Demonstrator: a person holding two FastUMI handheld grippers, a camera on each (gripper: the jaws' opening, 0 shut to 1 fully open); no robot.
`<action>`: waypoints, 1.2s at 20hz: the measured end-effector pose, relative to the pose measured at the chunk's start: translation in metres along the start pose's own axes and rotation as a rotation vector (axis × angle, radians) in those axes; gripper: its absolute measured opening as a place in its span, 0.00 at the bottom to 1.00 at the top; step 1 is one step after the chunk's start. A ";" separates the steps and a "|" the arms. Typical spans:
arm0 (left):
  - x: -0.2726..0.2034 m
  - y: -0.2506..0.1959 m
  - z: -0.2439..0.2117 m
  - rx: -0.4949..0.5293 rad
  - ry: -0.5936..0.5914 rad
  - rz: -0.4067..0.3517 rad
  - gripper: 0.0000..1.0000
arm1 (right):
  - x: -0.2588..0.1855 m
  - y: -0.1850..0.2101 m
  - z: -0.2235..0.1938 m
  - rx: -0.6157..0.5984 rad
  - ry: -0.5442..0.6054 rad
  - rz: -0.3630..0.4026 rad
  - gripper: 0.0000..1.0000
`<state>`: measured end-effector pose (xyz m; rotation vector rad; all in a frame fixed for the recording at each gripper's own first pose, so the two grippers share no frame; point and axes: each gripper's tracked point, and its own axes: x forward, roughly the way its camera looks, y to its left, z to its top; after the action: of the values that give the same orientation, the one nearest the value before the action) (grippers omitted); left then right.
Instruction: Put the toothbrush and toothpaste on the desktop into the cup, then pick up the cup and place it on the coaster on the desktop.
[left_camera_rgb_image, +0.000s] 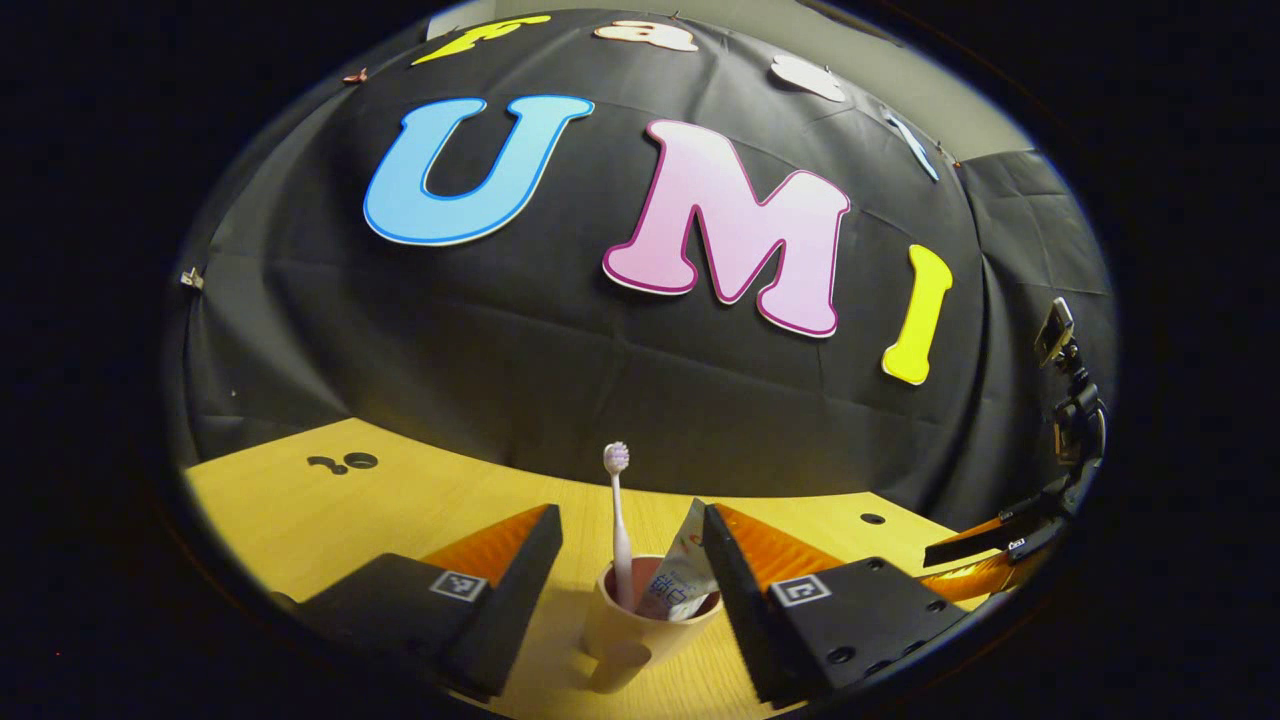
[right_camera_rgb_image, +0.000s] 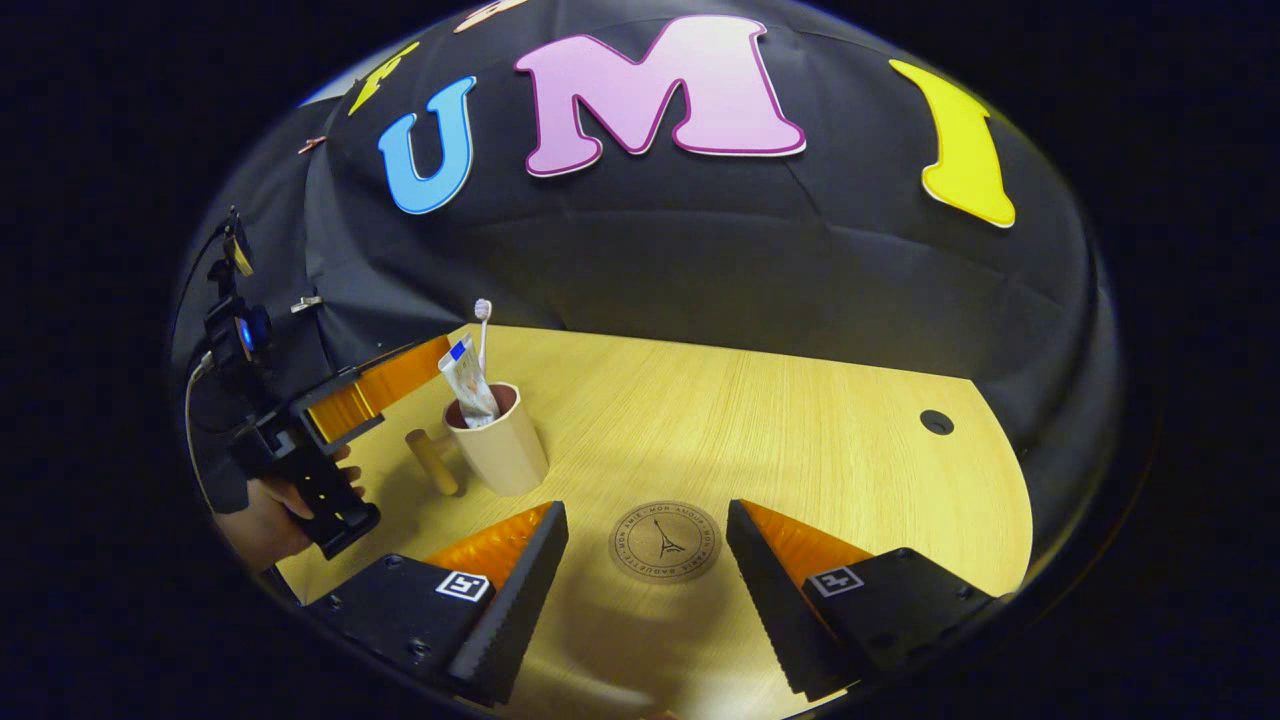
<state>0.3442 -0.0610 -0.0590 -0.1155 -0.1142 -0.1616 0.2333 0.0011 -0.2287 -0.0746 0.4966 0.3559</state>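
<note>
A light wooden table (right_camera_rgb_image: 760, 420) with fine straight grain fills the lower part of both views. Small round dark holes are set into its top, one near the far right edge (right_camera_rgb_image: 937, 422) in the right gripper view. Behind the table hangs a black cloth wall (left_camera_rgb_image: 560, 370), creased in a grid of fold lines and pinned by small clips (left_camera_rgb_image: 192, 279). A pale plain wall (left_camera_rgb_image: 900, 70) shows above the cloth.

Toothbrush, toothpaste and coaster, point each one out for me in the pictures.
toothbrush (left_camera_rgb_image: 618, 520), left gripper view, on its handle above the cup's rim.
toothpaste (right_camera_rgb_image: 468, 378), right gripper view, on the tube's middle, sticking out of the cup.
coaster (right_camera_rgb_image: 665, 541), right gripper view, on its printed centre.
</note>
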 end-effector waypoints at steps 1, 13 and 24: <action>-0.005 0.002 0.004 0.004 0.013 0.003 0.97 | -0.003 -0.003 0.001 0.005 -0.002 -0.004 0.98; -0.036 0.005 -0.007 0.090 0.394 -0.058 0.97 | -0.037 -0.048 0.011 0.085 -0.033 -0.088 0.98; -0.030 0.009 -0.078 0.279 0.885 -0.089 0.98 | -0.076 -0.115 -0.016 0.227 -0.014 -0.232 0.98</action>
<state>0.3244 -0.0574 -0.1408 0.2445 0.7403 -0.2710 0.2044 -0.1327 -0.2080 0.0899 0.5055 0.0719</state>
